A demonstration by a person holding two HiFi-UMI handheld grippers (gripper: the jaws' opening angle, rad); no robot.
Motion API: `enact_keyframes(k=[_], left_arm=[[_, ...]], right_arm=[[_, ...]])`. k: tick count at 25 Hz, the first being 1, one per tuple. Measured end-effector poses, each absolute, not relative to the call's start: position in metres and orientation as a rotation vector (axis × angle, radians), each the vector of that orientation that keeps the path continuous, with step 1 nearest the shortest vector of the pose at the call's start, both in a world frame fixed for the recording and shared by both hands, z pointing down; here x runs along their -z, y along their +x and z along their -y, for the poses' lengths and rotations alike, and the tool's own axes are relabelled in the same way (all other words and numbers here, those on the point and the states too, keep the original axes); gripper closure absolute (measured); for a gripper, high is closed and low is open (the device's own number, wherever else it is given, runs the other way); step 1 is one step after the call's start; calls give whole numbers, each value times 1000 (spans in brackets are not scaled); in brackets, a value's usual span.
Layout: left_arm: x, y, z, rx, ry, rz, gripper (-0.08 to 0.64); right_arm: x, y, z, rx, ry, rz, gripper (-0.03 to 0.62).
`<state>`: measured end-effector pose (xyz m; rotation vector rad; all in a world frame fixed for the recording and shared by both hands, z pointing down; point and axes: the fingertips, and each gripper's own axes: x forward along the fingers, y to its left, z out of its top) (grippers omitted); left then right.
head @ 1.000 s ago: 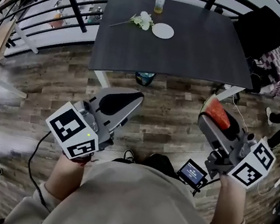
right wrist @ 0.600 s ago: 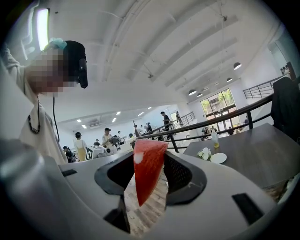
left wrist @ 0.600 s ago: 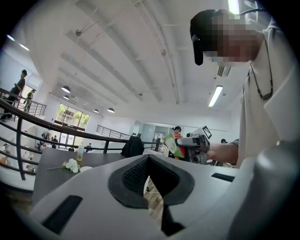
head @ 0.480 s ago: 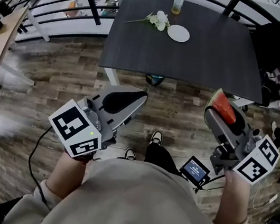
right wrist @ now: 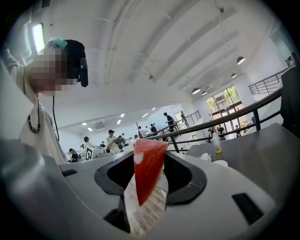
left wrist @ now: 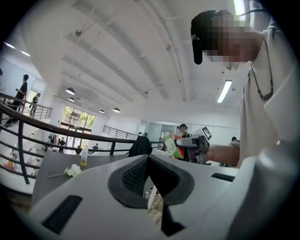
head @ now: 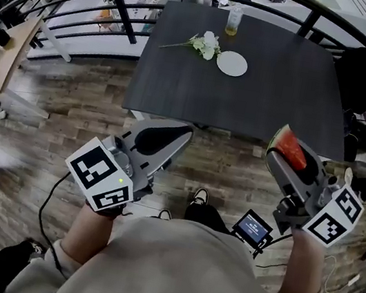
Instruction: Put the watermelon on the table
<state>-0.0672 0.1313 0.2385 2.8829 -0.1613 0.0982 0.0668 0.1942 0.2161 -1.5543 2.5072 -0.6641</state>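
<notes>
Closer than a second ago, the large dark rectangular table (head: pixel 247 97) now has its near edge just ahead of both grippers, above the wood-plank floor (head: pixel 54 120). The left gripper (head: pixel 184 132), grey with black pads, has its jaws pressed together with nothing between them. The right gripper (head: pixel 275 146) is clamped on the red wedge of watermelon (head: pixel 288 148), held up in the air by the table's near edge and not resting on it. Far across the tabletop lie a round white plate (head: pixel 232 64), a white flower sprig (head: pixel 204 44) just beside it, and a small clear bottle of yellow liquid (head: pixel 233 21) near the far edge.
</notes>
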Motion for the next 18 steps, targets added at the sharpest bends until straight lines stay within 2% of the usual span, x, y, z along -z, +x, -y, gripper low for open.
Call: enact_keyframes(k=[18], left_arm=[[-265, 19, -89, -275, 2811, 218, 555]], right_arm=[[-256, 151, -129, 740, -1416, -2499, 393]])
